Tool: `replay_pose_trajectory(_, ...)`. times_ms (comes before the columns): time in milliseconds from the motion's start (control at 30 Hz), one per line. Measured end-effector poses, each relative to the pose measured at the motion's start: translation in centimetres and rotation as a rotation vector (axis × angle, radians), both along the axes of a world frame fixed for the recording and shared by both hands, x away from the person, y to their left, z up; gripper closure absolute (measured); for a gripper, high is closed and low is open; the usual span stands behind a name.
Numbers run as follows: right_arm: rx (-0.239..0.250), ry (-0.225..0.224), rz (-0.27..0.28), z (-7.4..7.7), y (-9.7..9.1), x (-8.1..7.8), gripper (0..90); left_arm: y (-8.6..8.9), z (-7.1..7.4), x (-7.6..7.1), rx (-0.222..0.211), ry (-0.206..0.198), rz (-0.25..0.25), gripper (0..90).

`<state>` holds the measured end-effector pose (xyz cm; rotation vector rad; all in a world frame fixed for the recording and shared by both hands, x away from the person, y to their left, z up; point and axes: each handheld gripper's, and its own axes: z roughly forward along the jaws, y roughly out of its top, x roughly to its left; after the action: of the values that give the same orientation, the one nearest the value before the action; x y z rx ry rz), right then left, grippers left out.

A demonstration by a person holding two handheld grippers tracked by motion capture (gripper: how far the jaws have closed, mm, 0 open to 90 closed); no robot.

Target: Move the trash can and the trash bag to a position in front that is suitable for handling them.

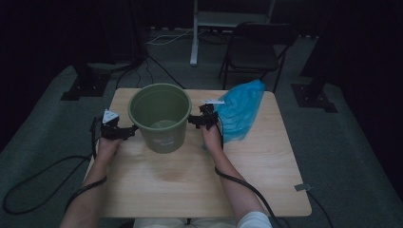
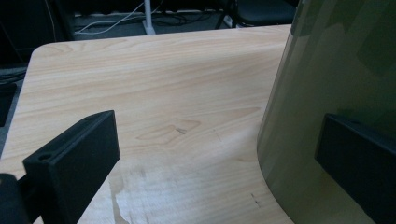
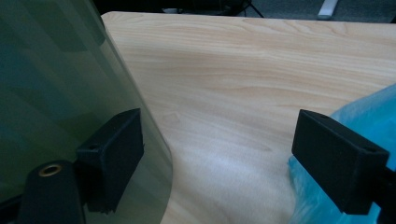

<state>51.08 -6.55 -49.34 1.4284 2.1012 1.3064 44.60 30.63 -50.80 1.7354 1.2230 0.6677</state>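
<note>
The left tongs [image 1: 127, 131] and the right tongs [image 1: 196, 119] flank a green bucket [image 1: 160, 116] standing upright on the wooden desk [image 1: 190, 185], one pair on each side of its wall. Both pairs stand wide and grip nothing. In the left gripper view one black jaw lies against or just beside the bucket's [image 2: 336, 93] curved side while the other hangs over bare wood; whether that jaw presses the plastic cannot be told. The right gripper view shows the same arrangement in mirror: one jaw close against the bucket [image 3: 65, 84], the other out by the crumpled blue plastic bag [image 3: 345, 140].

The bag [image 1: 240, 111] rests on the desk just to the right of the bucket, near the far right corner, behind the person's right hand [image 1: 210, 137]. The bucket looks empty, its pale bottom visible from above, and no liner hangs over its rim. The person's left hand [image 1: 108, 145] steadies its tongs low at the bucket's base.

Judged from this layout, the work looks to be at an early stage: the bucket is positioned and braced between the two tools, while the bag is not yet picked up, opened or fitted inside. Seizing the bag, spreading its mouth and drawing it over the rim all appear left to do.
</note>
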Motion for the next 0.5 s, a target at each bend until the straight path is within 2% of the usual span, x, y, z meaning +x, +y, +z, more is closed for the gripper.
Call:
replay_pose_trajectory(67, 0.002, 0.004, 0.006, 0.0, -0.2, -0.4, 16.2, -0.2, 0.1, -0.4, 0.017, -0.001, -0.003, 0.4)
replay_pose_trajectory(233, -0.001, -0.010, 0.026, 0.3, -0.7, -1.6, 16.8, -0.5, 0.3, -1.2, 0.023, 0.008, -0.022, 0.4)
replay_pose_trajectory(367, 0.000, -0.009, 0.038, 0.0, -1.4, -2.7, 16.8, -1.0, 0.4, -2.6, 0.032, 0.016, -0.058, 0.4)
replay_pose_trajectory(500, 0.026, -0.011, 0.047, -0.3, -2.4, -3.9, 16.8, -1.8, 0.6, -3.8, 0.051, 0.010, -0.087, 0.4)
